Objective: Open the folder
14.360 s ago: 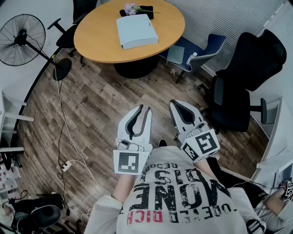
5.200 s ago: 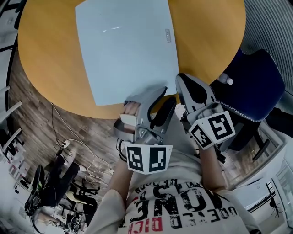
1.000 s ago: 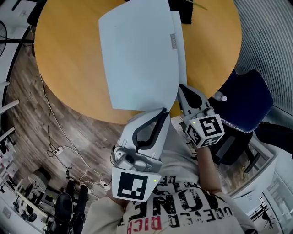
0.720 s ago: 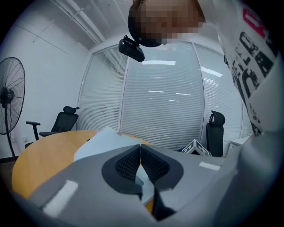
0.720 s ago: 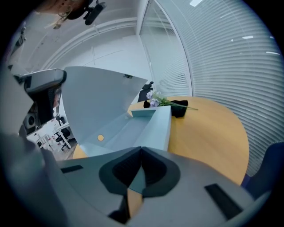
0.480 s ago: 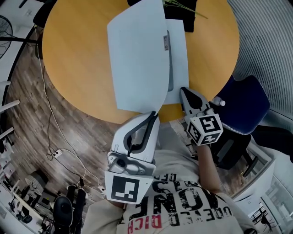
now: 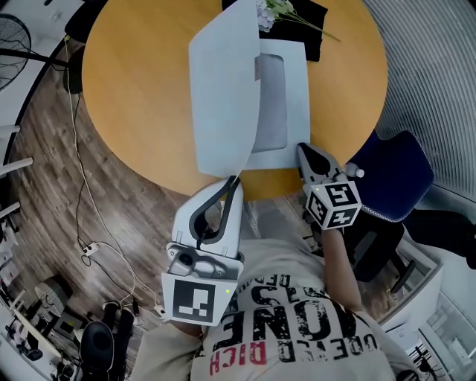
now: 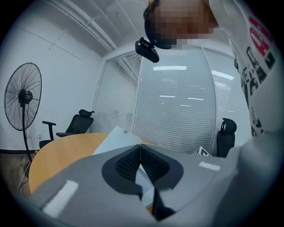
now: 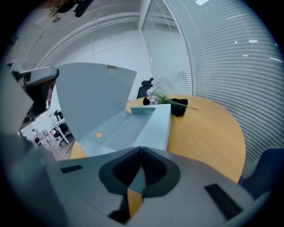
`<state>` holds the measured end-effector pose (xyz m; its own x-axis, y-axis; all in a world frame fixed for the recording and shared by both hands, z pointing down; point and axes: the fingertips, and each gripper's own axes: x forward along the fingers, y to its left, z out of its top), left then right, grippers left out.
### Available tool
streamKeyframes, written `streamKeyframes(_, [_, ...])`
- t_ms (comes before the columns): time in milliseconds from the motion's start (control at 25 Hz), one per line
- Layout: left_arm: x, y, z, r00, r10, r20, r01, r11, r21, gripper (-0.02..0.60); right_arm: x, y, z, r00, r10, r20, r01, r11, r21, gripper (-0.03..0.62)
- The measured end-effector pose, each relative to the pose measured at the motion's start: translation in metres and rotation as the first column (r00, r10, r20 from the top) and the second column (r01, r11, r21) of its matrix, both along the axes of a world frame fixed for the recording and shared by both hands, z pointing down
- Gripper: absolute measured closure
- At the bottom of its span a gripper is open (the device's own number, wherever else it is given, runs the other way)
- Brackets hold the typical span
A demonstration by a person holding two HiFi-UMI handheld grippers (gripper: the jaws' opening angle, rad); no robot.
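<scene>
A pale blue folder lies on the round orange table (image 7: 134, 82). Its front cover (image 7: 223, 97) stands lifted, nearly on edge, and bares the grey inside of the base (image 7: 286, 111). My left gripper (image 7: 234, 179) is shut on the cover's near corner, which shows as a thin sheet (image 8: 117, 135) between the pads of the left gripper (image 8: 141, 146). My right gripper (image 7: 303, 147) is shut on the base's near right corner. In the right gripper view the raised cover (image 9: 93, 97) rises left of the open base (image 9: 146, 124), beyond the right gripper (image 9: 141, 148).
A bunch of flowers (image 7: 279, 9) on a black cloth (image 7: 309, 30) lies at the table's far side, just behind the folder. A blue chair (image 7: 394, 171) stands to the right of the table. A floor fan (image 8: 23, 97) and a black office chair (image 8: 77, 122) stand beyond it.
The left gripper has drawn back and to the left with the cover's corner, swinging the cover higher. More of the folder's inside shows. The right gripper stays at the base's corner.
</scene>
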<state>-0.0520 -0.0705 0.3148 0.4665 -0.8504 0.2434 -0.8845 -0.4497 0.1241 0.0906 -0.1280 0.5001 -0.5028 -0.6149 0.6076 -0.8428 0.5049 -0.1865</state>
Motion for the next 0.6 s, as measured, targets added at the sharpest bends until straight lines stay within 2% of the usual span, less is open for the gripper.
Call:
streamKeyframes(280, [-0.039,0.006,-0.009,0.992,-0.121,-0.027,0.121,0.993,0.008,0.569,-0.003,-0.001,-0.002,1.0,0.002,-0.014,-0.002,1.0,-0.011,0.582])
streamKeyframes(480, [-0.059,0.012,-0.011,0.984,-0.176,-0.018,0.176,0.984,0.019,0.569,-0.004,-0.001,-0.002,1.0,0.004,-0.023,-0.005,1.0,-0.016,0.582])
streamKeyframes(600, [-0.074,0.009,-0.016,0.975,-0.22,-0.027,0.221,0.974,0.047,0.569,-0.003,-0.001,-0.001,1.0,0.01,-0.027,-0.01,1.0,-0.018,0.582])
